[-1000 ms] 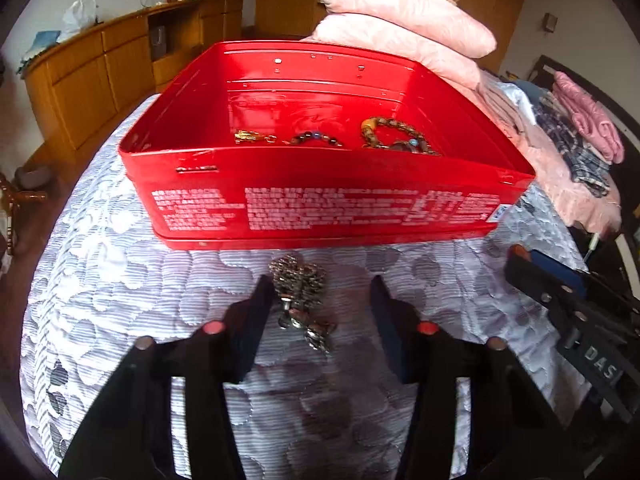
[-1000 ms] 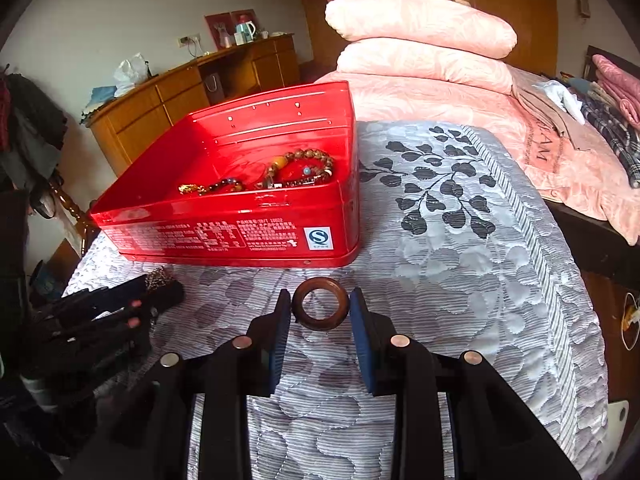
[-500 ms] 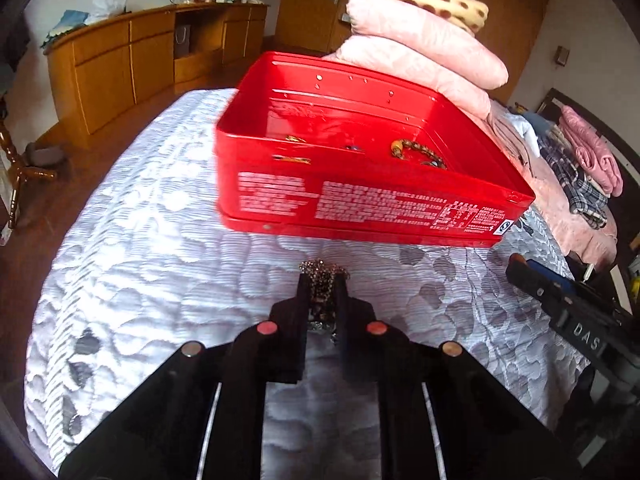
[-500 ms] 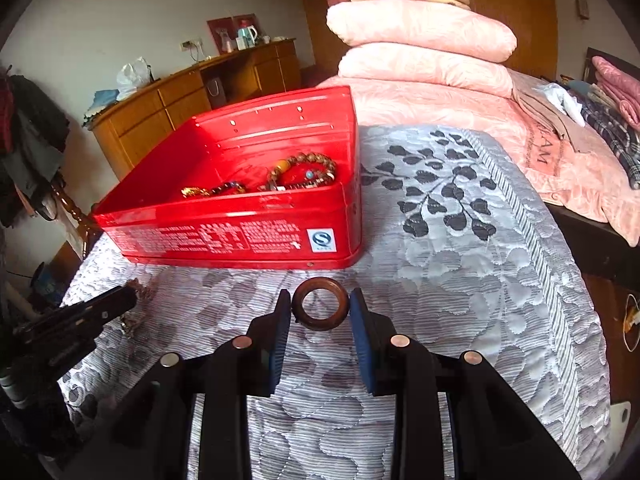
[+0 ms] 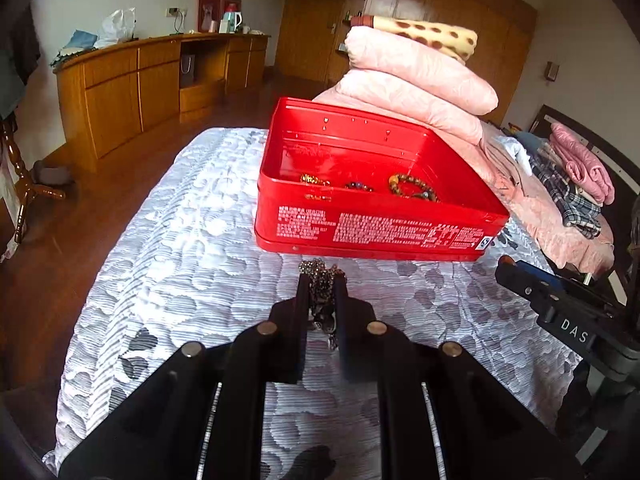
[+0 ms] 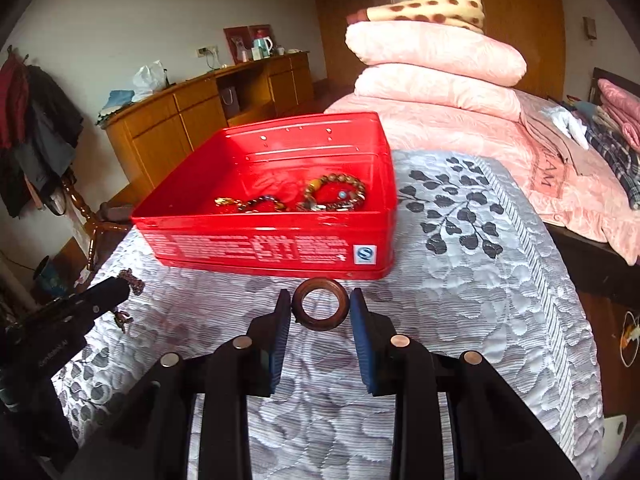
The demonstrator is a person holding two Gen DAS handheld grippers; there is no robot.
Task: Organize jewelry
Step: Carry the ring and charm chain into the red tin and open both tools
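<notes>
The left gripper (image 5: 321, 280) is closed on a tangled metal chain (image 5: 322, 276), which hangs clear of the quilt (image 5: 180, 260). A second ago its jaws stood open around the chain lying there; they have closed and lifted it. The right gripper (image 6: 320, 305) clamps a brown wooden ring (image 6: 320, 305), as before, just in front of the red tin (image 6: 272, 240). Three bracelets (image 6: 336, 196) already lie in the tin. I judge that the chain and the ring are what remains to be dropped in.
</notes>
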